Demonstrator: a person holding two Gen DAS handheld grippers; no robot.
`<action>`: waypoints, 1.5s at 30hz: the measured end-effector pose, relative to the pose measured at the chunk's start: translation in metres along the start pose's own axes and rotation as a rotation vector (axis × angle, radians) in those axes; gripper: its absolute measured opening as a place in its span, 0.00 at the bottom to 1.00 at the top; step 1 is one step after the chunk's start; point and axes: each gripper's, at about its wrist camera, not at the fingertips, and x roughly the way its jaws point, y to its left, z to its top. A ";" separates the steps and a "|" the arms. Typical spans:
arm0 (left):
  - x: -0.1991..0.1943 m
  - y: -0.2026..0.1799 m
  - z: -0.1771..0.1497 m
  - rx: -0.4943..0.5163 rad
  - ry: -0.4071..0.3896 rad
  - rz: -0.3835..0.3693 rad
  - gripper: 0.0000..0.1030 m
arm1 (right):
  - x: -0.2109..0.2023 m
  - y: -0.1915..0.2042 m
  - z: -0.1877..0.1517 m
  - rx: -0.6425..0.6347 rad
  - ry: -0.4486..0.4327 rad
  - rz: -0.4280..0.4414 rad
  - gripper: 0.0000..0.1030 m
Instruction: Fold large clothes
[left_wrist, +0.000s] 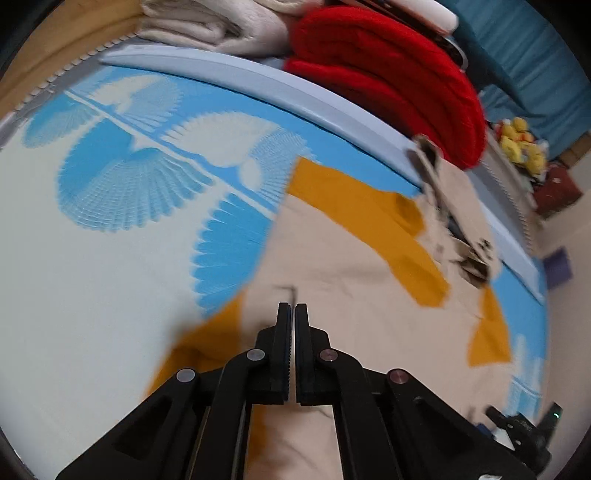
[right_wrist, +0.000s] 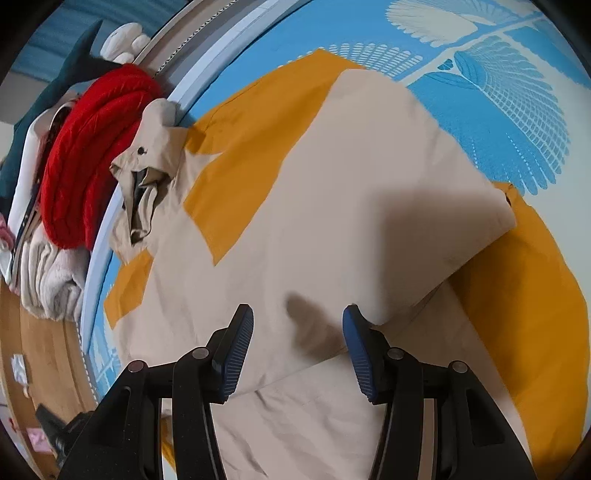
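Two tongs over the jacket (right_wrist: 332, 206) spread on the bed (left_wrist: 74, 295): left tongs (left_wrist: 293, 314) pressed together, apparently on nothing, while right tongs (right_wrist: 297, 325), spread, straddle the folded flap's edge running right and away, the nearer hand.

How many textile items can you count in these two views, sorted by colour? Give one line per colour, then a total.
Beige and orange jacket spread on the mat: 1
Red knit, folded in the pile: 1
Cream fleece, folded in the pile: 1
Total: 3
More cloth lies in the pile, but it is too hidden to count.
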 end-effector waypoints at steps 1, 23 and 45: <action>0.006 0.006 -0.001 -0.023 0.031 -0.001 0.00 | 0.001 -0.005 0.003 0.015 -0.002 -0.005 0.50; 0.017 -0.010 -0.019 0.065 0.104 0.037 0.07 | -0.014 -0.020 0.017 0.088 -0.050 0.105 0.52; 0.066 -0.035 -0.041 0.126 0.298 0.047 0.25 | 0.012 -0.024 0.024 -0.039 -0.028 -0.172 0.55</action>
